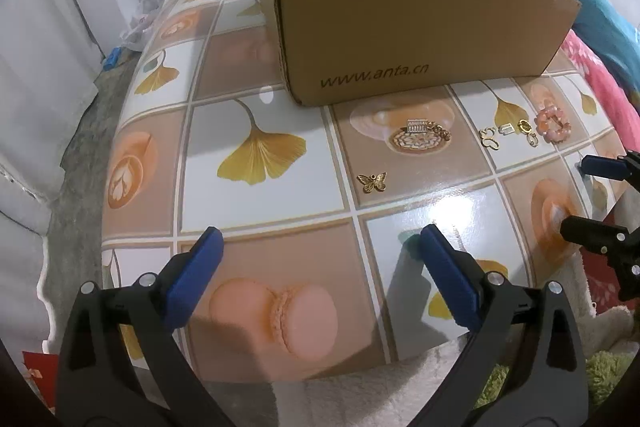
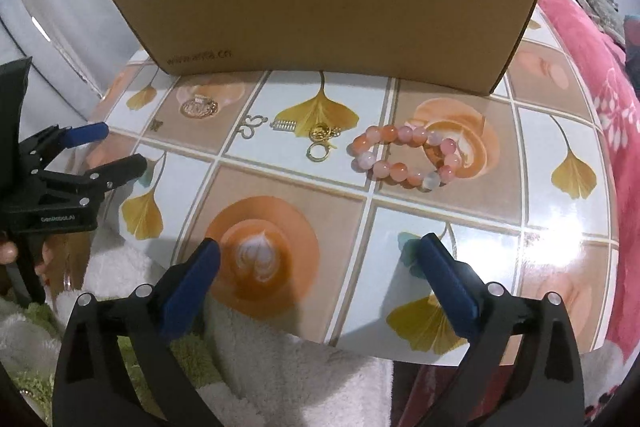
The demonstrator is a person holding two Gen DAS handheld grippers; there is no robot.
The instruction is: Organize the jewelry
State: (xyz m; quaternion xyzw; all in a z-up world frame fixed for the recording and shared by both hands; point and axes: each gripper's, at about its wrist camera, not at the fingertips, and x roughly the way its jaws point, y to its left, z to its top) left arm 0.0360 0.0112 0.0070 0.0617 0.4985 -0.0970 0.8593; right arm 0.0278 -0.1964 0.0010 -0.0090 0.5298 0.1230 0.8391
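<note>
Jewelry lies loose mid-frame on bench, w/ cardboard box behind at top, inside hidden. Bead bracelet center-right, gold rings center, butterfly charm apart. Left gripper & right gripper both wide, empty.

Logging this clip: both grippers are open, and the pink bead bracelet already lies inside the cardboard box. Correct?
Not quite. The right wrist view shows the pink bead bracelet on the table, in front of the cardboard box, not inside. Both grippers are open.
</note>
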